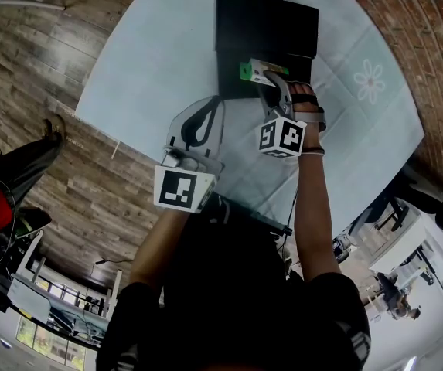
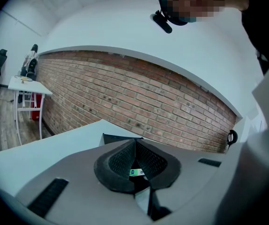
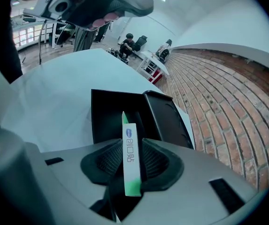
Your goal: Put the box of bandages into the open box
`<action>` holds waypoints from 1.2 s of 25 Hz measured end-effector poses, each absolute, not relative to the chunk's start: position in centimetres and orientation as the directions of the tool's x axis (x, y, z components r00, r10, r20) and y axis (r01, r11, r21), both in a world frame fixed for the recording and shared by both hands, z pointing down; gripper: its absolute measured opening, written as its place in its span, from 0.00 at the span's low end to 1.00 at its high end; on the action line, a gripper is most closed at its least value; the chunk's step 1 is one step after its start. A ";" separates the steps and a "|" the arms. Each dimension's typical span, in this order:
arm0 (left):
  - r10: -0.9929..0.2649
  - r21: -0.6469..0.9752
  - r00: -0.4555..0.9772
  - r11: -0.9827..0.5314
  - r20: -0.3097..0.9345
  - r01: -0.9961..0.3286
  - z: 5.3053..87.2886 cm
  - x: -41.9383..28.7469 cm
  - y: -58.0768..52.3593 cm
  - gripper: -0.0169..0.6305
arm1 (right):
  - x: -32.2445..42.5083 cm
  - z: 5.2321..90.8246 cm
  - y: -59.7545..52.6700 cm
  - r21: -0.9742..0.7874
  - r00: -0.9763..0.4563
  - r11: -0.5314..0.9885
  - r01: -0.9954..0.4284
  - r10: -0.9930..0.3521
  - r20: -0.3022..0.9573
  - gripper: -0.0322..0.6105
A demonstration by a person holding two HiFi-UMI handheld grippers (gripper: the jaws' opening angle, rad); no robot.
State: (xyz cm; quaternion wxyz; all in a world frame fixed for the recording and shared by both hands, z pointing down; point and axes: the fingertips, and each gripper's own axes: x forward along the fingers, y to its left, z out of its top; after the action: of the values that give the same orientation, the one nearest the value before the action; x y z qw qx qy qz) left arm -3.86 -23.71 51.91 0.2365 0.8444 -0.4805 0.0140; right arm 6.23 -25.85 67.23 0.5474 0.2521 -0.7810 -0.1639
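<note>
Bandage box [image 3: 130,156] is clamped in right gripper [image 3: 127,165]; should be lowered well inside open box [image 3: 107,118] before release. Left gripper [image 2: 135,159] is closed, empty.

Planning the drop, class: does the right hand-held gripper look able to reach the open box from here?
Probably yes. The right hand-held gripper, shut on the bandage box, hovers at the open box's near edge. The lid stands open and nothing lies between them.
</note>
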 end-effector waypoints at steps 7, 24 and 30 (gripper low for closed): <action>-0.808 0.387 0.533 -0.421 0.251 -0.820 52.0 -4.2 -23.6 0.08 | 6.6 67.7 -25.3 0.546 -0.254 0.820 -0.174 -0.573 0.779 0.21; -0.799 0.394 0.543 -0.426 0.257 -0.814 52.5 -4.4 -23.2 0.08 | 5.8 67.7 -25.3 0.447 -0.285 0.871 -0.206 -0.490 0.824 0.22; -0.796 0.403 0.548 -0.427 0.259 -0.810 52.7 -4.4 -23.1 0.08 | 5.9 68.2 -25.0 0.386 -0.287 0.892 -0.233 -0.443 0.849 0.24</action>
State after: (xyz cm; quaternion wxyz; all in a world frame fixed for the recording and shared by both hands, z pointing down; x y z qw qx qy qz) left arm -4.35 -23.07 52.72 0.2465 0.8445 -0.4752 0.0144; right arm 5.89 -24.98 68.18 0.5580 0.2120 -0.7968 -0.0940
